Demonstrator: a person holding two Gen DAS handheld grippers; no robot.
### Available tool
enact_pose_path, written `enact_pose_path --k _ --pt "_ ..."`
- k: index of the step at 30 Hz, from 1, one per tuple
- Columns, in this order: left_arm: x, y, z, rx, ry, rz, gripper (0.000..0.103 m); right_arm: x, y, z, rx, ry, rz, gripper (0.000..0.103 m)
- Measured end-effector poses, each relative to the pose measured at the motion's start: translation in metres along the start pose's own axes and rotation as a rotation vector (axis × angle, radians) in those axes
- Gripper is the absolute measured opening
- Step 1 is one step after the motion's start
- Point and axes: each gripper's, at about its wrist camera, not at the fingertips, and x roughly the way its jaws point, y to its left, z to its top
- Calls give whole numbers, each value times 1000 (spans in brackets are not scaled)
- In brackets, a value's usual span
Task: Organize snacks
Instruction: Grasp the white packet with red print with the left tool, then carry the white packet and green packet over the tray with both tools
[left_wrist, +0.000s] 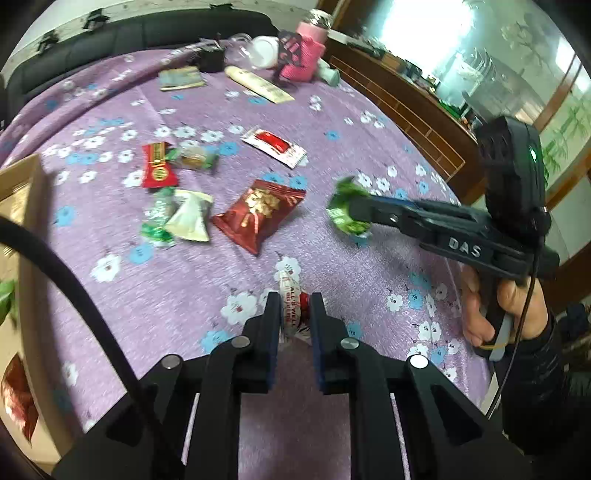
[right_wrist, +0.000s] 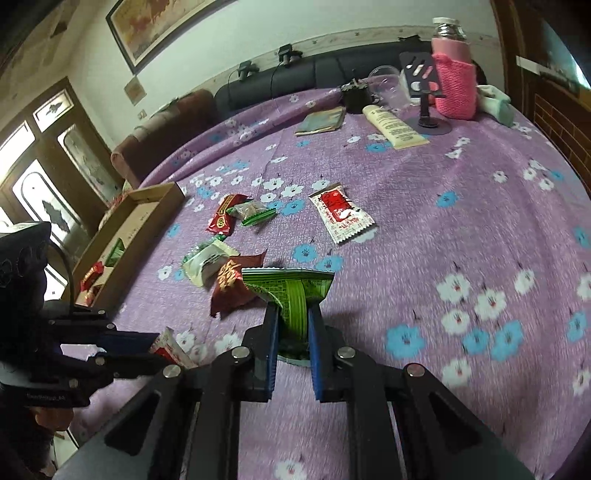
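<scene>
My left gripper (left_wrist: 293, 299) is shut on a white and red snack packet (left_wrist: 291, 282) just above the purple flowered tablecloth (left_wrist: 184, 295). My right gripper (right_wrist: 293, 310) is shut on a green snack packet (right_wrist: 291, 286), held off the cloth. The left wrist view shows the right gripper (left_wrist: 354, 210) with the green packet (left_wrist: 338, 214) at the right. The right wrist view shows the left gripper (right_wrist: 155, 347) with its packet (right_wrist: 171, 349) at the lower left. Loose on the cloth lie a dark red packet (left_wrist: 258, 210), a white packet (left_wrist: 188, 218) and a white-red sachet (left_wrist: 275, 146).
An open cardboard box (right_wrist: 147, 206) holding a few snacks stands at the table's left edge. At the far side are a pink knitted bottle (right_wrist: 452, 81), a phone stand (right_wrist: 428, 96), a cream tube (right_wrist: 393, 127) and a booklet (right_wrist: 321, 122). A wooden cabinet (left_wrist: 406, 103) runs along the right.
</scene>
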Motion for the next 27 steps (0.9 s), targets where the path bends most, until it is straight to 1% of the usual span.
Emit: enact_pose_path --k 3,6,11,14,17,20,27 --pt "-16 3 -6 -27 -32 37 16 -10 8 -4 6 -17 -3 13" --pt "-28 5 -13 -43 -60 55 16 -18 25 -8 -20 -28 -6 13" --pt "-56 7 -28 -64 -118 75 16 -28 52 -15 -48 -41 23 13" --pt "-73 11 -34 -74 -157 100 16 -30 68 -15 -56 -53 43 13" --pt "-89 19 -41 -89 -188 122 16 -30 83 -17 -68 -61 56 12" --pt "-105 31 -46 -118 -221 161 16 -26 98 -16 -74 -58 71 12" --pt "-141 60 -57 -190 -319 238 16 -15 133 -14 -117 -52 100 12"
